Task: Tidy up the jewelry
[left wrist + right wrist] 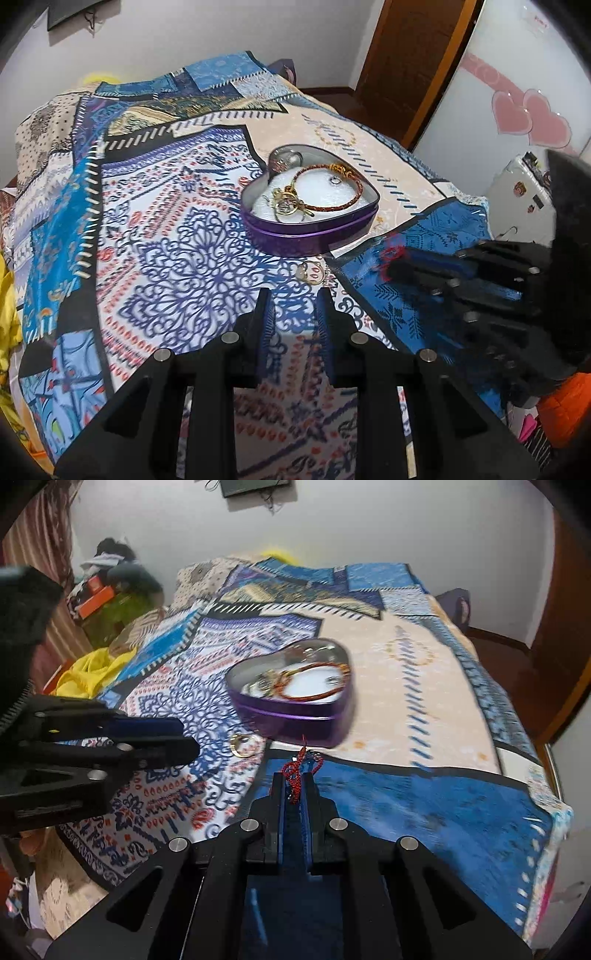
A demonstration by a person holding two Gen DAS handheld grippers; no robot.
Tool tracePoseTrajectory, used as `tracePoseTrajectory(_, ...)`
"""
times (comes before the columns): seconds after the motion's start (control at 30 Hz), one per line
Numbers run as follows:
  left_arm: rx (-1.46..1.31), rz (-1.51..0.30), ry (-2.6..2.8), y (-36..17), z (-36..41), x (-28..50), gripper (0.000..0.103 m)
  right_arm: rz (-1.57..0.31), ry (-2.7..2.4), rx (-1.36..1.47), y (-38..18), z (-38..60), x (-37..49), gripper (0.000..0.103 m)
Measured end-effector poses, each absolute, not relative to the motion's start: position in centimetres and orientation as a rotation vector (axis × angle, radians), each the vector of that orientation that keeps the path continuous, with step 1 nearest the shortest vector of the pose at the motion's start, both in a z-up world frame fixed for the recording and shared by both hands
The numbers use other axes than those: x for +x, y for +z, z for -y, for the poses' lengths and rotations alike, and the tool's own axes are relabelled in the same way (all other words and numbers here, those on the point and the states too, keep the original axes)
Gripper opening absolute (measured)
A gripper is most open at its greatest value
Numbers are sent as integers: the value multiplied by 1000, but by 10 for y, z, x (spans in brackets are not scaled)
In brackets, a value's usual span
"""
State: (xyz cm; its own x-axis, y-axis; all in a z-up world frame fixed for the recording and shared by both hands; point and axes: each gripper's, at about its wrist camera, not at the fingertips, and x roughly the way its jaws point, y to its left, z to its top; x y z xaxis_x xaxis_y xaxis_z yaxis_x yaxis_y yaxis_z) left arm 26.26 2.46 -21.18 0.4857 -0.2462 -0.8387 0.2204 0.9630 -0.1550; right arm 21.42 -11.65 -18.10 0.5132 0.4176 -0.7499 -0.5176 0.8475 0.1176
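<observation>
A purple heart-shaped tin [312, 236] stands open on the patterned bedspread, also in the right wrist view [295, 720]. Inside lie a red braided bracelet [332, 184], gold pieces [286, 201] and a small silver piece. A gold ring [310, 272] lies on the cloth just in front of the tin, also in the right wrist view [244, 745]. My left gripper [293, 299] is open and empty, just short of the ring. My right gripper [295, 779] is shut on a red cord [295, 771], held near the tin's front; it shows blurred in the left wrist view [391, 258].
The bedspread [166, 240] covers a bed. A wooden door [413, 62] and a white cabinet with pink hearts [517, 110] stand at the right. Yellow cloth [92, 672] and clutter lie by the bed's left side.
</observation>
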Motion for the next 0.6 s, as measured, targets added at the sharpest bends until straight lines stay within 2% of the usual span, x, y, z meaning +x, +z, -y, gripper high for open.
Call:
tracePoseTrajectory(0.27, 30, -1077, -289, -228, -5, 280, 23, -835, 539, -76, -173, 140, 217, 7)
tracePoseTrajectory(0.4, 52, -1069, -283, -230, -1, 285, 27, -828, 544, -60, -172, 143, 218, 7)
tracePoseTrajectory(0.6, 64, -1053, -286, -231, 2, 289, 28, -821, 553, -50, -172, 142, 218, 7)
